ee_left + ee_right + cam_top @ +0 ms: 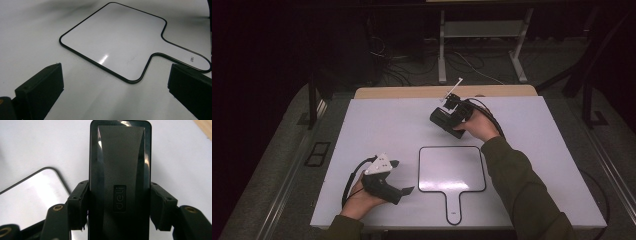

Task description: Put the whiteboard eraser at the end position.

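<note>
Clamped between the jaws of the right gripper [120, 215], a black eraser [120, 177] marked "deli" is cut off at the frame's bottom. Small print on the whiteboard [120, 37] handle, at right, stays illegible. The left gripper [115, 87] is held spread, empty.

Olive-green sleeves [522, 185], black cabled grippers [387, 182]

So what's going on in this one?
A person works at a white table with a gripper in each hand. The right gripper is shut on a black eraser block, held above the table's far side. The left gripper rests open near the paddle-shaped whiteboard, which lies flat and looks clean.
</note>
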The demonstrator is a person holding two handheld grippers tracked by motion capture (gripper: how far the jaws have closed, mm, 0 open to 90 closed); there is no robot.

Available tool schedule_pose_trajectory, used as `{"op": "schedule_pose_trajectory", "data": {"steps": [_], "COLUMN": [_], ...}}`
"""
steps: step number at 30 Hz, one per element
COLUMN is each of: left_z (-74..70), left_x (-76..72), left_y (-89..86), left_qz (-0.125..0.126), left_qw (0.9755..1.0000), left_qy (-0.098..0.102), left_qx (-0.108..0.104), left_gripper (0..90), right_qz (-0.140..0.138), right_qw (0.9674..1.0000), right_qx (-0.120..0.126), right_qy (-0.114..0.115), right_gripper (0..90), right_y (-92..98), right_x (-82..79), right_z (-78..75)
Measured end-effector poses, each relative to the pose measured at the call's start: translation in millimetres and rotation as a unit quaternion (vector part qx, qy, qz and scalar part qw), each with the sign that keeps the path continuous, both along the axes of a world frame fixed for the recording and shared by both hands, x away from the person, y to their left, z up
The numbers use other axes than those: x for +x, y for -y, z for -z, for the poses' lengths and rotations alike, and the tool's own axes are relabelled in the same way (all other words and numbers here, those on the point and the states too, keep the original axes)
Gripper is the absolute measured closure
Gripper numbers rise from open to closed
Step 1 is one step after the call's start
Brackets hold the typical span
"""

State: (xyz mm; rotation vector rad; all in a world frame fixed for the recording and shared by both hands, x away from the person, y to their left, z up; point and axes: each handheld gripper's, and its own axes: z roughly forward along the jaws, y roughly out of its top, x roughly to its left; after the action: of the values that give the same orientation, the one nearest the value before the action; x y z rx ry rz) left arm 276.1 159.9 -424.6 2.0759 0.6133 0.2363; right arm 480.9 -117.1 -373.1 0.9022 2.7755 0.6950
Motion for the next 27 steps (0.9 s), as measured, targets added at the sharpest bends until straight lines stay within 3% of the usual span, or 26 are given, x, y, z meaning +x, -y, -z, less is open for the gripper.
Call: {"op": "schedule_pose_trajectory", "data": {"steps": [8, 16, 19, 21, 27], "left_z": [-0.2, -0.3, -0.3, 0.1, 0.1], "left_x": [-0.9, 0.1, 0.3, 0.8, 3.4], "left_y": [-1.2, -0.3, 0.0, 0.1, -0.7], "left_qz": [0.0, 0.001, 0.001, 0.001, 0.004], "left_qw": [1.0, 1.0, 1.0, 1.0, 1.0], "left_qy": [0.001, 0.001, 0.0, 0.0, 0.002], "left_qx": [0.001, 0.0, -0.001, 0.0, 0.0], "left_gripper": [0.0, 0.0, 0.0, 0.0, 0.0], "right_qz": [0.023, 0.036, 0.036, 0.036, 0.042], "right_qw": [0.9996, 0.9989, 0.9987, 0.9988, 0.9982], "right_qx": [-0.009, -0.02, -0.031, -0.022, -0.04], "right_qy": [-0.013, -0.023, -0.021, -0.024, -0.016], "right_gripper": [38.5, 38.5, 38.5, 38.5, 38.5], "right_y": [3.8, 4.9, 6.6, 6.1, 4.8], "right_x": [19.3, 26.4, 30.6, 31.8, 37.9], "right_z": [16.7, 28.3, 35.0, 37.8, 44.2]}}
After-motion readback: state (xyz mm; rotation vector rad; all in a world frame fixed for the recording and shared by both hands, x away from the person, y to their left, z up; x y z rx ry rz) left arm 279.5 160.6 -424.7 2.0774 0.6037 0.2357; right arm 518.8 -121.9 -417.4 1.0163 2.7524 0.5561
